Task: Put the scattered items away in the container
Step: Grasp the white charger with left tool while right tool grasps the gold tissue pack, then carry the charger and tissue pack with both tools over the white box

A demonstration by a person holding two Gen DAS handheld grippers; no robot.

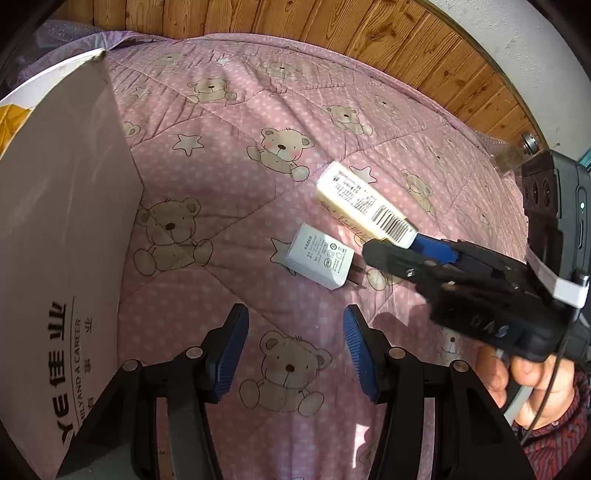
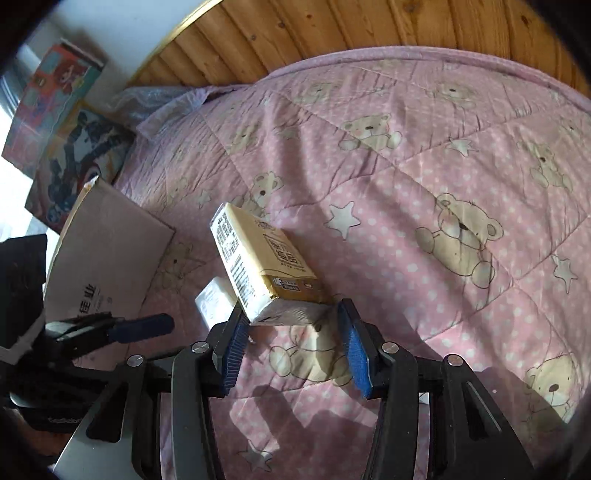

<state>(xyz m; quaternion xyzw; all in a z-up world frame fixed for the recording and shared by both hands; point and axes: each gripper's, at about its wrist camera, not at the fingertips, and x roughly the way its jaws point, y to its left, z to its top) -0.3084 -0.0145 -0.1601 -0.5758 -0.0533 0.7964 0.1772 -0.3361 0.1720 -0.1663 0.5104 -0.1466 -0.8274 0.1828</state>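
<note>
A cream carton (image 1: 364, 201) with a barcode lies on the pink bear quilt (image 1: 221, 155). My right gripper (image 2: 291, 314) stands open around the carton's (image 2: 266, 254) near end. Its left pad touches the side and a narrow gap shows on the right. Seen from the left wrist, the right gripper (image 1: 391, 245) reaches in from the right. A white plug charger (image 1: 319, 264) lies just left of the carton, partly hidden behind it (image 2: 214, 301). The cardboard box (image 1: 66, 221) stands at the left. My left gripper (image 1: 295, 314) hovers open above the quilt, holding nothing.
A wood-panelled board (image 1: 332, 29) runs along the quilt's far edge. Colourful printed boxes (image 2: 55, 110) lean beyond the cardboard box (image 2: 107, 251). A person's hand (image 1: 535, 387) holds the right gripper's handle. Open quilt stretches to the right of the carton.
</note>
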